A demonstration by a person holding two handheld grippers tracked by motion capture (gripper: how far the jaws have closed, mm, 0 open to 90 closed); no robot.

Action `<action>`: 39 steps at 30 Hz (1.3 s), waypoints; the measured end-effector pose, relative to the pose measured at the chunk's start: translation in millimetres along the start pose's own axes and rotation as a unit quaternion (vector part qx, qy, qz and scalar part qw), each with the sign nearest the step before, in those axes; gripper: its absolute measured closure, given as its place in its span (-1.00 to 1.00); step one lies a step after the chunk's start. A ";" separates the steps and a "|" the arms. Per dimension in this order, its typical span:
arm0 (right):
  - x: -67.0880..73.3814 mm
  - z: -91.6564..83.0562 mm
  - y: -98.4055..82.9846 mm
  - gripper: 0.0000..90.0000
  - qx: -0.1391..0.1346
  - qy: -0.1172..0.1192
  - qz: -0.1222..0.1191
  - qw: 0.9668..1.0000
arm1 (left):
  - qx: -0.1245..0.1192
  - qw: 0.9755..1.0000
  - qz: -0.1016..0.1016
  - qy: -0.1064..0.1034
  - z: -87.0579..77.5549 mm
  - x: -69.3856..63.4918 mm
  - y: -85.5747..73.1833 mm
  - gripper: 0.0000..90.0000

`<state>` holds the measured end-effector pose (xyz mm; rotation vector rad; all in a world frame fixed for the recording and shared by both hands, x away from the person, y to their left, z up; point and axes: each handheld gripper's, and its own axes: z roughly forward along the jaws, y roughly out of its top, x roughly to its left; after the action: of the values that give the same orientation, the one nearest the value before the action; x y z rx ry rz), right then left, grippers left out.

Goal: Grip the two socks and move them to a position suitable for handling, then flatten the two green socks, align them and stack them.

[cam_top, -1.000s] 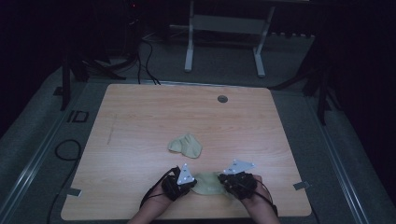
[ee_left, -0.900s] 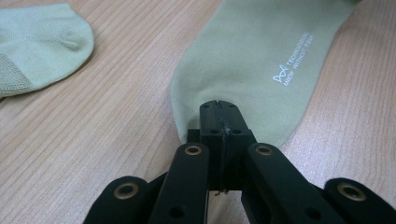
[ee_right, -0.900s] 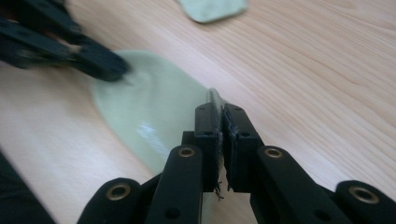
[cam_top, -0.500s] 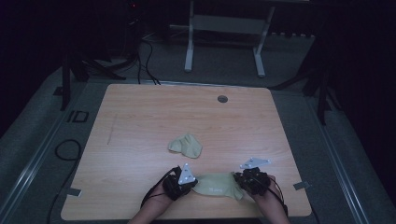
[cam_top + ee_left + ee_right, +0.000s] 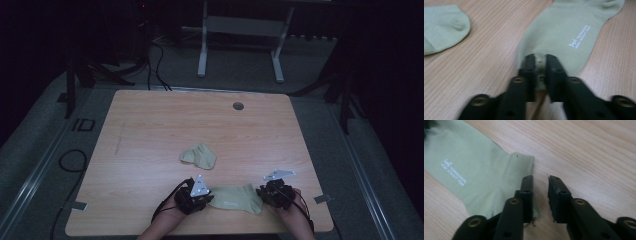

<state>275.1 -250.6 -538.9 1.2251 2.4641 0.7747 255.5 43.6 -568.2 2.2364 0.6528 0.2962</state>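
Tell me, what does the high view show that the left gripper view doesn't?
High view: the whole wooden table, the round hole near its far edge, and a white stand on the floor beyond. Left gripper view: white lettering on the flat sock, and the left tool, its jaws just opening, with the sock's edge between them. Shared: the flat sock and the crumpled sock.

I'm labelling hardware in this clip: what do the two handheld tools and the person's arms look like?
Both are black. The left tool and right tool each carry a grey three-cornered plate on top and trail a black cable. Each gripper view shows two blocky black jaws with brass-coloured screw heads along the linkages. The forearms show no sleeves.
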 end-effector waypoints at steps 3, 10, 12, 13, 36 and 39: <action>0.7 -3.4 6.7 0.42 -0.007 0.008 -0.004 1.000 | -0.022 1.000 -0.015 0.000 -6.9 1.6 2.1 0.12; 7.2 -3.1 32.3 0.11 -0.022 0.022 -0.016 0.999 | -0.046 0.998 -0.030 -0.012 -22.3 3.2 1.7 -0.13; 9.1 -0.3 41.6 0.08 -0.025 0.030 -0.020 0.999 | -0.043 0.999 -0.030 -0.013 -25.6 3.1 -1.7 -0.13; 10.6 1.4 46.5 0.06 -0.026 0.035 -0.024 0.999 | -0.040 0.999 -0.029 -0.011 -26.8 3.4 -4.0 -0.13; 71.1 77.1 179.2 0.01 -0.006 0.062 -0.074 0.995 | -0.024 0.998 -0.062 0.025 -41.6 22.1 -33.8 -0.13; 75.7 88.6 186.1 -0.03 0.002 0.056 -0.073 0.996 | -0.026 0.997 -0.066 0.024 -41.2 22.4 -34.6 -0.13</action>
<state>391.9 -67.8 -504.7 1.0137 2.6105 0.8191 245.3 100.9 -565.8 2.1318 0.8059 0.2972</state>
